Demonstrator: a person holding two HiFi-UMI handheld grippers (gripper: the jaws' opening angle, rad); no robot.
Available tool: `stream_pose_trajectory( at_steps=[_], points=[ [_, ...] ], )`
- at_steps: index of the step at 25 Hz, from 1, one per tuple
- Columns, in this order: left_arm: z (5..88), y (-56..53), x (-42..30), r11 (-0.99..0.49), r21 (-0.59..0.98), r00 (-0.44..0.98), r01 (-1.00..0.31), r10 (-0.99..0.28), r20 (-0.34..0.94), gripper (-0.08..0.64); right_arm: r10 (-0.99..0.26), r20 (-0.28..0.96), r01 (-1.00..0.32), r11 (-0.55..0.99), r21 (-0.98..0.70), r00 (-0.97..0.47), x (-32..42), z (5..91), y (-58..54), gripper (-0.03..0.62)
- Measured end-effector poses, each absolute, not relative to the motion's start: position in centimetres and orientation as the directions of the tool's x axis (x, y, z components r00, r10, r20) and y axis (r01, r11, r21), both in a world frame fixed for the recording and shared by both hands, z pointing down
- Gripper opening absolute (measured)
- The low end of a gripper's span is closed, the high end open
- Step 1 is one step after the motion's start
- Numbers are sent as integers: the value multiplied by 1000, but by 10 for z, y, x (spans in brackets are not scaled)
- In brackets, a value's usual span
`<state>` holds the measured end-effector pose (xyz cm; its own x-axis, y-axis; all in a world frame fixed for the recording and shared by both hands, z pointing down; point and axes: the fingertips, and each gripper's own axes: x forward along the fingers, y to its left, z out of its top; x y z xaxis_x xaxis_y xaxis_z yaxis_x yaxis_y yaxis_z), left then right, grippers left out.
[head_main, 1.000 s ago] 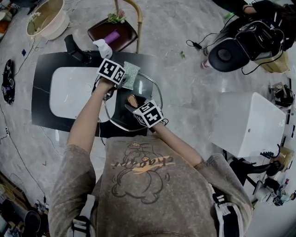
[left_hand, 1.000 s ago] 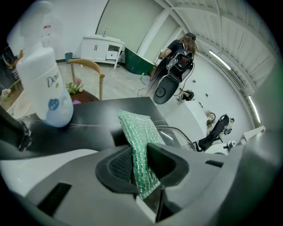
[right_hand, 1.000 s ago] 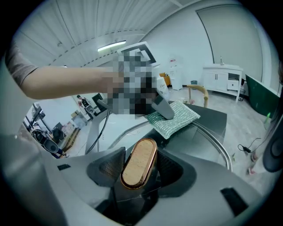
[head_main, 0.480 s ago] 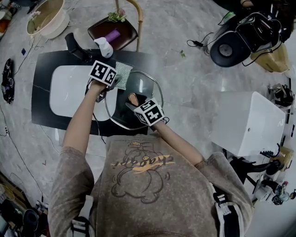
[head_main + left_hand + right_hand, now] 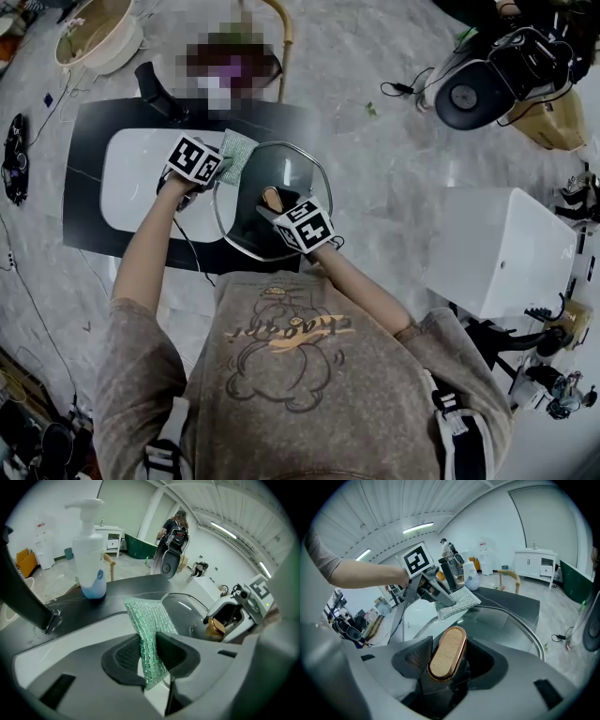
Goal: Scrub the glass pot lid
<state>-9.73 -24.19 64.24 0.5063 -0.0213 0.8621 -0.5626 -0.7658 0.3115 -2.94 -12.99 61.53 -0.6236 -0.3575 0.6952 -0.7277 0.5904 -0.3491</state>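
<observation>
We log the scrubbing step as in hand, at the edge of the glass rather than its middle. The left gripper (image 5: 149,654) has its jaws pressed together on the lower part of a green, glittery woven scrub cloth (image 5: 146,618), which stands up out of the pinch and leans toward the lid. The right gripper (image 5: 447,663) has its jaws clamped on both sides of the oval wooden knob with a copper-coloured rim (image 5: 446,649), and so steadies the round glass pot lid with a metal rim (image 5: 513,618). From the head view the lid sits over the right part of the black counter (image 5: 94,122), just beside the white sink basin (image 5: 131,187). We cannot tell whether its edge rests on the counter or is carried. The cloth's free end meets the lid at its far-left rim. It looks to be touching, though we cannot judge how hard. A white pump bottle with blue liquid (image 5: 90,550) stands on the counter behind, well apart from the work. Most of the glass looks unworked from here, so we judge the job to be only partly done. The next move calls for dragging the cloth across the dome toward the knob with downward pressure. Meanwhile the right grip must hold firm against the push, since a lid steadied by its knob alone could tip.
</observation>
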Motion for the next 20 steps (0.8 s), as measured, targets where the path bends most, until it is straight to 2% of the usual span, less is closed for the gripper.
stream_pose_trajectory(
  at_steps=[10, 20],
  points=[
    [651, -228, -128, -843, 250, 480, -476, -10, 877, 98, -356, 698, -731, 585, -352, -621, -32, 620, -131, 239],
    [652, -203, -143, -833, 227, 485, -505, -56, 872, 97, -353, 702, -732, 583, -352, -618, -30, 620, -130, 241]
  ],
)
